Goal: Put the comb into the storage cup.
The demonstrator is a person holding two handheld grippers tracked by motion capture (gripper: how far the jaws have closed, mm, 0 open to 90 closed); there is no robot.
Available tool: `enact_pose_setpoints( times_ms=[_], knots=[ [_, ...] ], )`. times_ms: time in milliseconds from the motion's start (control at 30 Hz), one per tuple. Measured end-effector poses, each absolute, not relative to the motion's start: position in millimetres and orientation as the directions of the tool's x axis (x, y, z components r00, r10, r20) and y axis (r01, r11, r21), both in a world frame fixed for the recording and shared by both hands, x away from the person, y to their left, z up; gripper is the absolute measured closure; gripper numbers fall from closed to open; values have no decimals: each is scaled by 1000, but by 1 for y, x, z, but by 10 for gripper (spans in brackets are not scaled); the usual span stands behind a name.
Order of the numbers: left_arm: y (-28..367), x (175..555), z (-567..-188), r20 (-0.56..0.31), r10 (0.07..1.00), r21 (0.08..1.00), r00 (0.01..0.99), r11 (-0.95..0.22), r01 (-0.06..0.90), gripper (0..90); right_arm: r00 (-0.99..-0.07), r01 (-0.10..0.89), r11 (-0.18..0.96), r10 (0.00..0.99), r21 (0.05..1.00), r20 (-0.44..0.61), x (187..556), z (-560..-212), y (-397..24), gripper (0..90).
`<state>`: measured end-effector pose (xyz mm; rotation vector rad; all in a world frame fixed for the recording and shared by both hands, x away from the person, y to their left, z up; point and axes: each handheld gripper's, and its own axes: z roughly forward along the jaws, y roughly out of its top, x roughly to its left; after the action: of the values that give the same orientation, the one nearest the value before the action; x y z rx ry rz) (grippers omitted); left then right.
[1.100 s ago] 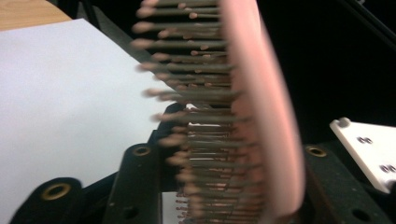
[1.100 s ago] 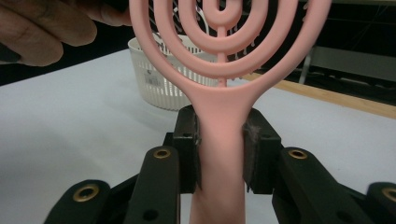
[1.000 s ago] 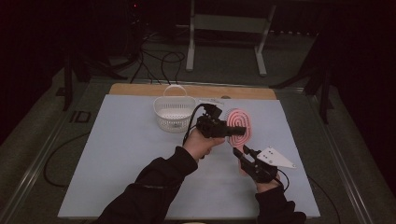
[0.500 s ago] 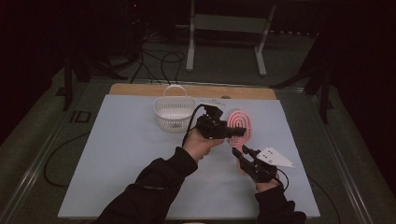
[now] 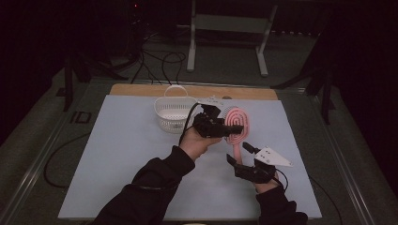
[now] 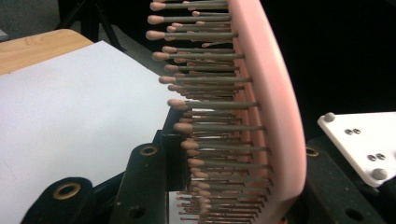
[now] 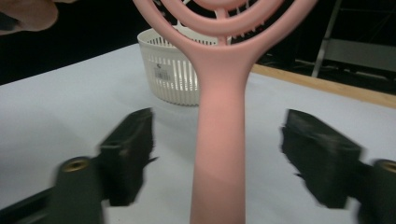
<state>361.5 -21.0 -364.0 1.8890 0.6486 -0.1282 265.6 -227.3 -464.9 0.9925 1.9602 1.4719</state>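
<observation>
Dark room, big pale blue-white table sheet (image 5: 117, 154) with a white slotted plastic basket (image 5: 173, 114) near the back edge.
Pink oval plastic hairbrush (image 5: 237, 126) hangs above the sheet: left gripper (image 5: 224, 130) is clamped on its bristled head, right gripper (image 5: 238, 157) has just let its jaws spread, handle loose between them.

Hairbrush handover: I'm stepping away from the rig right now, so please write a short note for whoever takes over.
Left tongs: shut on the head of the pink hairbrush, holding it up above the table.
Right tongs: jaws have just been opening; they stand apart on either side of the brush handle, not pressing it.
White basket: on the white mat, just beyond the left hand.
Done: brush passed to the left tongs.
Left: probably draw the right tongs back and put the brush in the basket.
</observation>
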Motion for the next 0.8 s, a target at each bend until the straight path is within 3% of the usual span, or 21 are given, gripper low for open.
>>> enact_pose_setpoints(
  times_ms=[133, 800],
  knots=[
    [-20, 359, -361, -352, 370, 841, 860, -278, 464, 645, -630, 272, 147, 775, 951, 61, 266, -466, -227, 102],
    [-1, 357, -347, -286, 414, 858, 864, -291, 424, 645, -697, 293, 198, 714, 935, 67, 268, -473, -228, 90]
  ],
)
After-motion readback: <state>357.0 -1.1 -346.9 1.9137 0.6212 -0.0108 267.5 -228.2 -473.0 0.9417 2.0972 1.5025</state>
